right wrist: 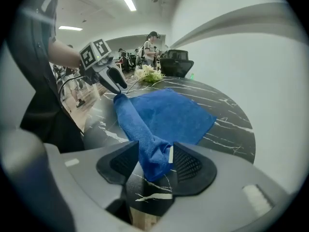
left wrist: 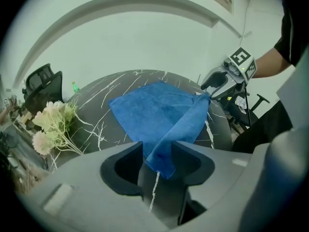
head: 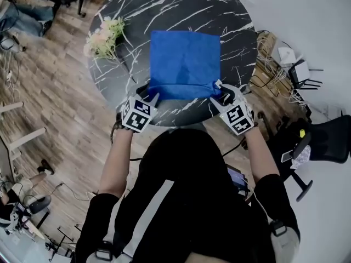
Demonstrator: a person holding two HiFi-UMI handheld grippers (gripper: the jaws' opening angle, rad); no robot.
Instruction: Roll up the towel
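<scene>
Left claw (left wrist: 158, 153) has its jaws standing apart with the near left corner of the blue towel (head: 185, 59) hanging between them. I see a gap on one side of the cloth, so I read it as loose in the jaws rather than pinched. My right claw (right wrist: 155, 151) is the same: jaws parted, with the near right corner bunched between them, leaning on one pad and clear of the other. Between the two claws the towel's near edge runs straight across from left to right, gathered into a thick raised fold just off the black marble table (head: 181, 4). The rest of the towel lies flat and spreads away from me towards the middle of the table. That gathered edge is the axis I judge the roll must follow, so the travel is forward, away from my body, with both claws level. Neither hand is nearer, as each sits at its own corner. A bunch of pale flowers (head: 104, 37) lies well off to the left, clear of the path.
</scene>
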